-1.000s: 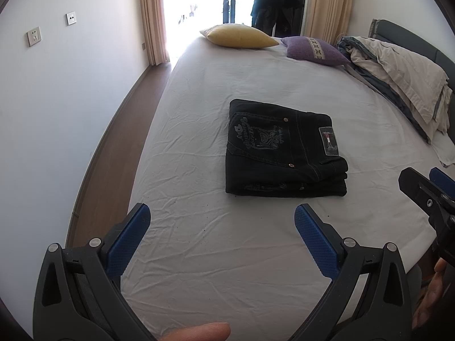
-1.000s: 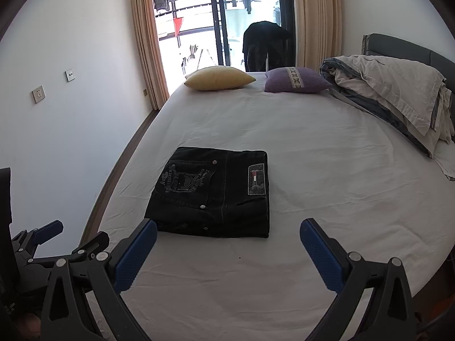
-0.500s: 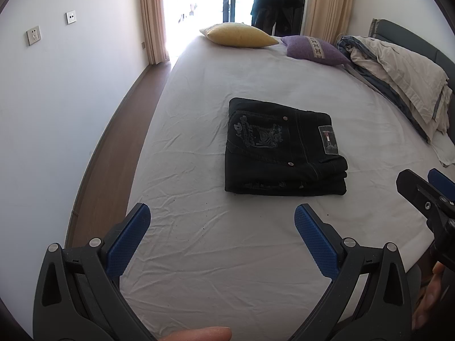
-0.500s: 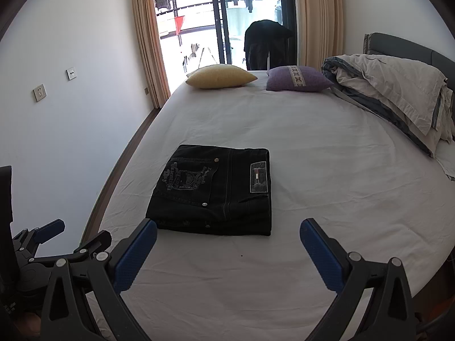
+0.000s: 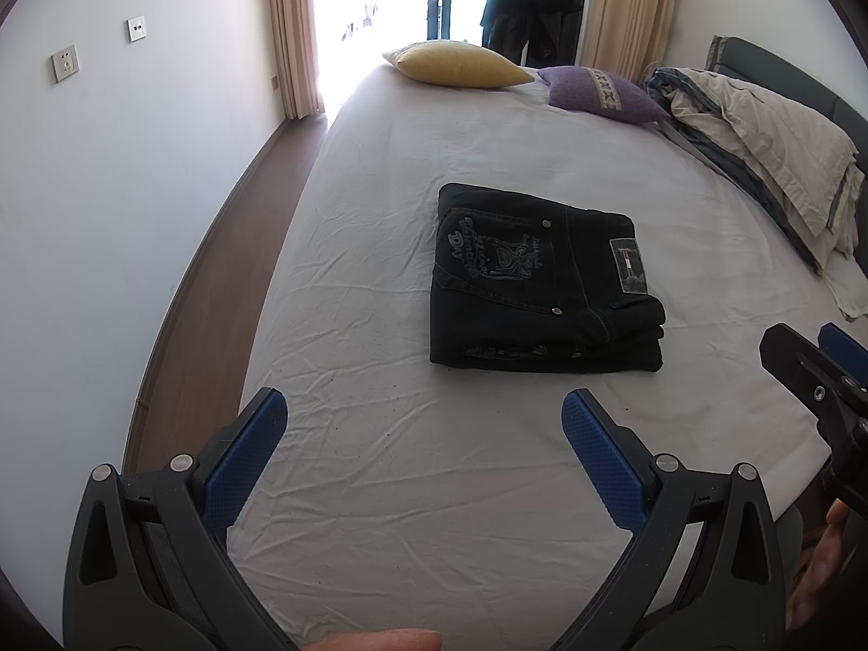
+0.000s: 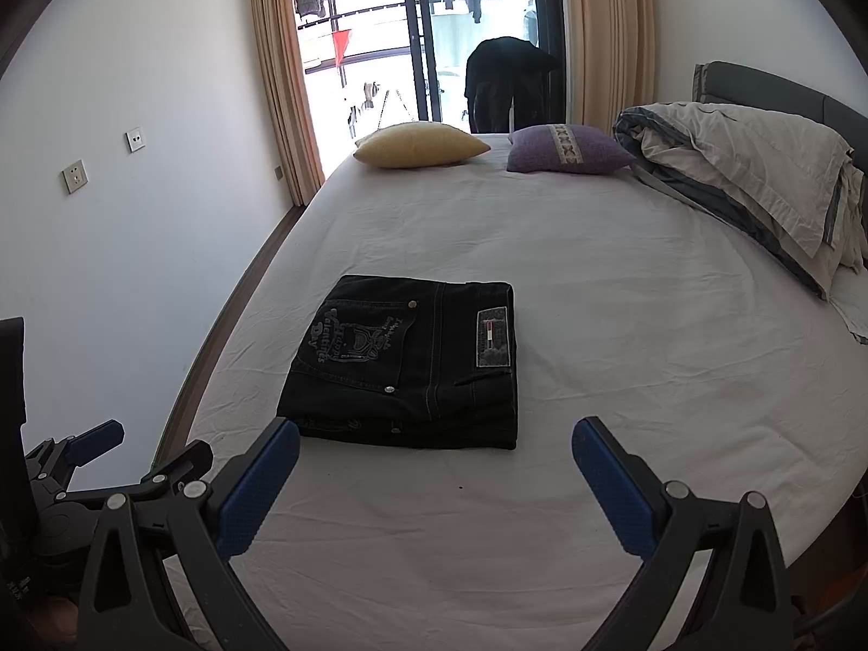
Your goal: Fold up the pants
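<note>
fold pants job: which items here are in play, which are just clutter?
In play:
- black pants, folded on the white sheet
- left tongs, open
- right tongs, open

Clutter:
- yellow pillow
- purple pillow
- bundled duvet

Daylight pours in through the balcony door (image 6: pixel 434 43) at the far end of the room, blown out to white in the left wrist view. The white bed sheet (image 5: pixel 488 163) is evenly lit; the folded black pants (image 6: pixel 407 363) cast only a thin soft shadow. Both views are sharp, with strong fisheye bending and dark vignetted corners.
</note>
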`<state>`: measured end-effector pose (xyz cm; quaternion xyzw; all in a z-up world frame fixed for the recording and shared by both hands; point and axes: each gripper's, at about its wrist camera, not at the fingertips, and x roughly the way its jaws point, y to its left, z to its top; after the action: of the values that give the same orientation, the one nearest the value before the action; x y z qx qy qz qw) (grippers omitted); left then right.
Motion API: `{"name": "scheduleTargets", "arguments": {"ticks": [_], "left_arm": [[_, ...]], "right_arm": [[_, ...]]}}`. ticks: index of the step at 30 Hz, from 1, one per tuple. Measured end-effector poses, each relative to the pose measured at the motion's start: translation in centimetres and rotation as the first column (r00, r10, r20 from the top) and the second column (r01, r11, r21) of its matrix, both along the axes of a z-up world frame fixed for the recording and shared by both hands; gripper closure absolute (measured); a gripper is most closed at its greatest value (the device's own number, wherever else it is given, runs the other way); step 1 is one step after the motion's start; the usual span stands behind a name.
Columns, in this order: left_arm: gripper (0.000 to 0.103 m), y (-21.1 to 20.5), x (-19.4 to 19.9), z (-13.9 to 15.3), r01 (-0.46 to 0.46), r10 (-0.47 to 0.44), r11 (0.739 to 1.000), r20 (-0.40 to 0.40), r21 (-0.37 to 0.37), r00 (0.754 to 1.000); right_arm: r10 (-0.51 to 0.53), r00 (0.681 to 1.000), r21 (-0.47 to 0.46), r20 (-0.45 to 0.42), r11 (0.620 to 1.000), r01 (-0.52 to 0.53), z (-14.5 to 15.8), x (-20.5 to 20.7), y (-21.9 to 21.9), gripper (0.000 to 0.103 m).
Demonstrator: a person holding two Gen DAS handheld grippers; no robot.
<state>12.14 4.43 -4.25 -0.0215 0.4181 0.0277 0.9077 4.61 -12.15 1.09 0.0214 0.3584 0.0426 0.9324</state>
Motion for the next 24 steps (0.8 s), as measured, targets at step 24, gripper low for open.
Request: {"name": "scheduleTargets", "arguments": {"ticks": [24], "left_arm": [[0.0,-0.14,-0.22,-0.26,-0.005,0.005,1.0,-0.005,-0.004,1.0]], "right_arm": [[-0.001,1.0,-0.001,-0.003,1.0,0.001,-0.11,0.02,-0.09,0.0]]}}
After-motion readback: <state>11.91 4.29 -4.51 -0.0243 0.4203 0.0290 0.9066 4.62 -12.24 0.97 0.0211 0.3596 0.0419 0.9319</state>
